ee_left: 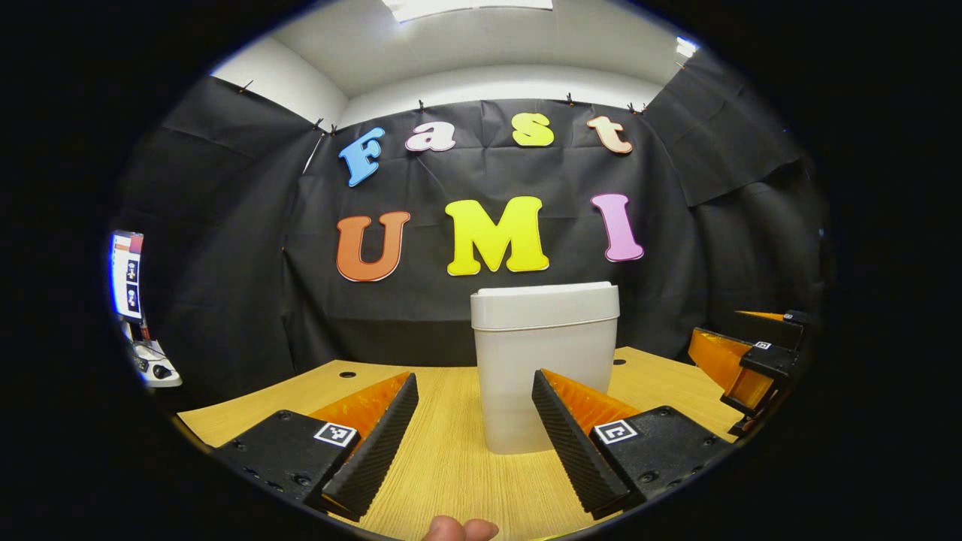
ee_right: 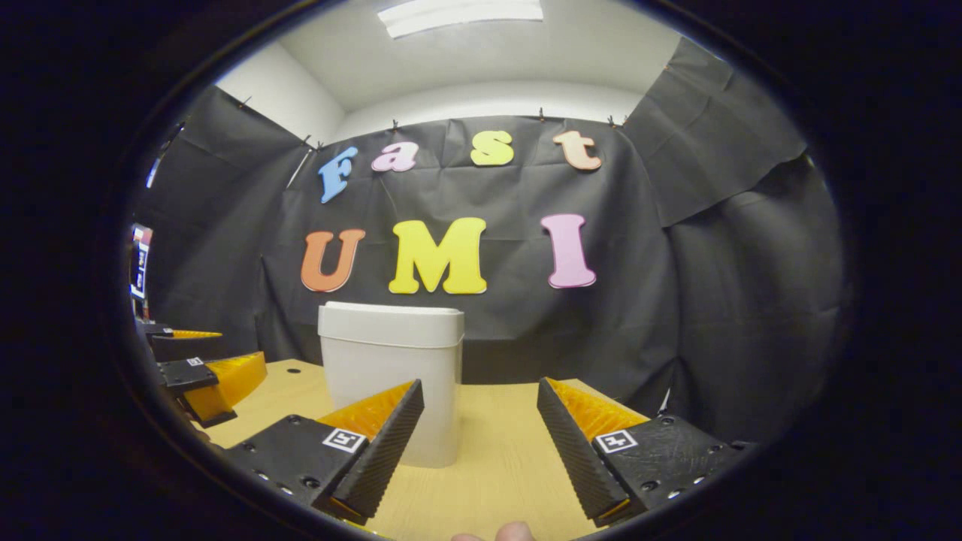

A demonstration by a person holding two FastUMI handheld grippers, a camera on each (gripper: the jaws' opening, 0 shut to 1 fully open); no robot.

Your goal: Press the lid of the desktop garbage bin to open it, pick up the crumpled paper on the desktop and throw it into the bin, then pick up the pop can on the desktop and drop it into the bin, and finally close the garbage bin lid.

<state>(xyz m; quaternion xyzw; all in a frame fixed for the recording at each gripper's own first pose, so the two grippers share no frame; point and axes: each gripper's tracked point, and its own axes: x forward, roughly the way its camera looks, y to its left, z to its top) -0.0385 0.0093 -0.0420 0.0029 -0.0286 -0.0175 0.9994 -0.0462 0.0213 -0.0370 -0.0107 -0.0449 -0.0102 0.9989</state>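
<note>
A white desktop garbage bin (ee_left: 543,361) stands upright on the wooden table (ee_left: 451,466) with its lid (ee_left: 545,300) down. My left gripper (ee_left: 475,394) is open just in front of the bin, which sits straight ahead between the fingers. In the right gripper view the bin (ee_right: 391,376) stands ahead to the left, lid (ee_right: 391,323) down, and my right gripper (ee_right: 481,398) is open with nothing between its fingers. The right gripper (ee_left: 751,361) shows at the right edge of the left gripper view, and the left gripper (ee_right: 203,379) at the left edge of the right gripper view.
Black cloth walls close the booth behind and on both sides of the table. A screen (ee_left: 126,274) and some equipment sit beyond the table's left end. Small cable holes (ee_left: 347,373) mark the table's far edge. A fingertip (ee_left: 458,529) shows at the bottom.
</note>
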